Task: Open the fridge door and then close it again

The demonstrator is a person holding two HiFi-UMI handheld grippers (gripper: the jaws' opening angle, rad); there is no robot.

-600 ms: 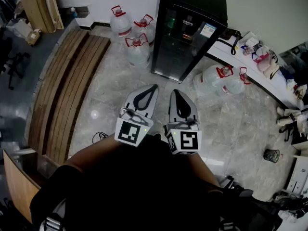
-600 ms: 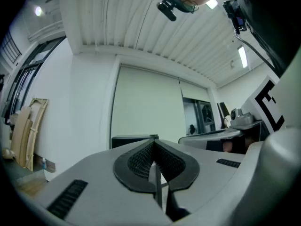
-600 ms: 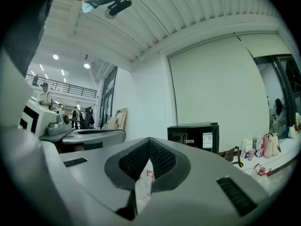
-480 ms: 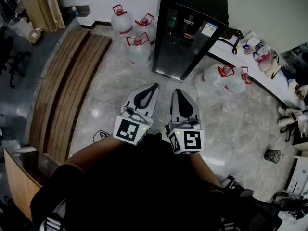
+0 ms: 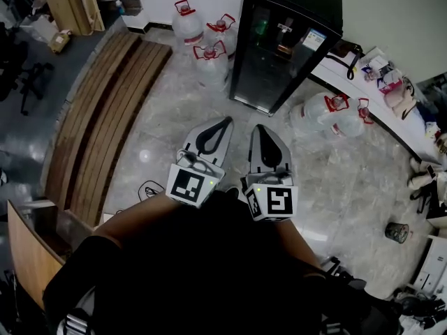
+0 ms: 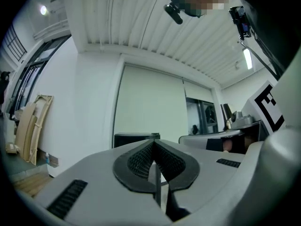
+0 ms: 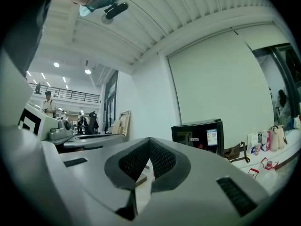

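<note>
A black fridge [image 5: 290, 44] with a glass door [image 5: 274, 58] stands at the far wall, and the door is closed. My left gripper [image 5: 225, 122] and right gripper [image 5: 255, 127] are held side by side close to the body, pointing toward the fridge and well short of it. Both are shut with nothing in them. In the left gripper view the jaws [image 6: 154, 143] meet at the tip, and the fridge top [image 6: 136, 136] shows just behind. In the right gripper view the jaws [image 7: 149, 139] meet too, with the fridge [image 7: 200, 135] to their right.
Large water jugs [image 5: 209, 61] stand left of the fridge, more jugs [image 5: 328, 114] to its right. A slatted wooden bench [image 5: 105, 110] runs along the left. A white counter [image 5: 377, 110] with bags lines the right. A cable [image 5: 149, 189] lies on the marble floor.
In the head view the fridge, jugs and bench have slid a little right and down. Both grippers keep the same side-by-side, shut pose.
</note>
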